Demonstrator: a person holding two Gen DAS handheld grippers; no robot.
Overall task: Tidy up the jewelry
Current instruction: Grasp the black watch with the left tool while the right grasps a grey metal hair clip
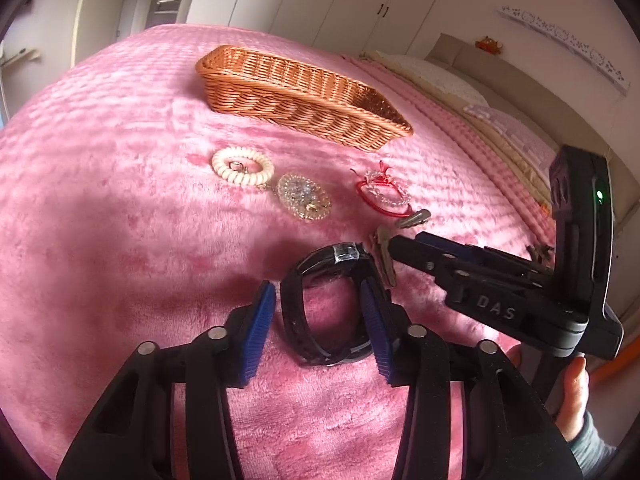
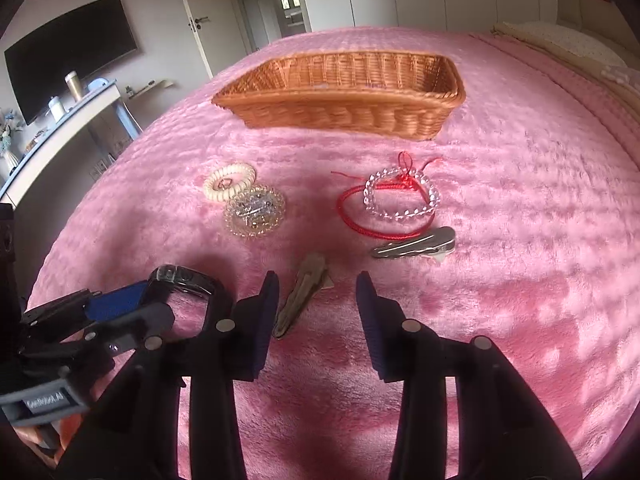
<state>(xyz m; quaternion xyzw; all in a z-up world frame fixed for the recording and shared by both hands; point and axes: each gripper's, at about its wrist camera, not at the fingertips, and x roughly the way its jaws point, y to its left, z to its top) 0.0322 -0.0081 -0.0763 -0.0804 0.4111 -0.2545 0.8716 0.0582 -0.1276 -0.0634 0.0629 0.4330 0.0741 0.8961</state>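
Note:
A black watch-like band (image 1: 320, 264) lies on the pink blanket between the blue pads of my left gripper (image 1: 318, 330). The pads stand close on either side of it, and I see no clear press. In the right wrist view the left gripper (image 2: 160, 302) reaches the same band (image 2: 188, 278) from the left. My right gripper (image 2: 320, 312) is open over a dull brown hair clip (image 2: 302, 298), which lies near its left finger. The left wrist view shows the right gripper (image 1: 396, 246) with its tips right over that clip (image 1: 384, 258). An empty wicker basket (image 2: 340, 116) stands farther back.
On the blanket (image 2: 520, 240) lie a cream spiral hair tie (image 2: 228, 182), a clear beaded piece (image 2: 254, 212), a red cord with a clear bead bracelet (image 2: 400, 196) and a silver hair clip (image 2: 416, 244). Pillows (image 1: 452, 80) are at the right. A hand (image 1: 576, 392) holds the right gripper.

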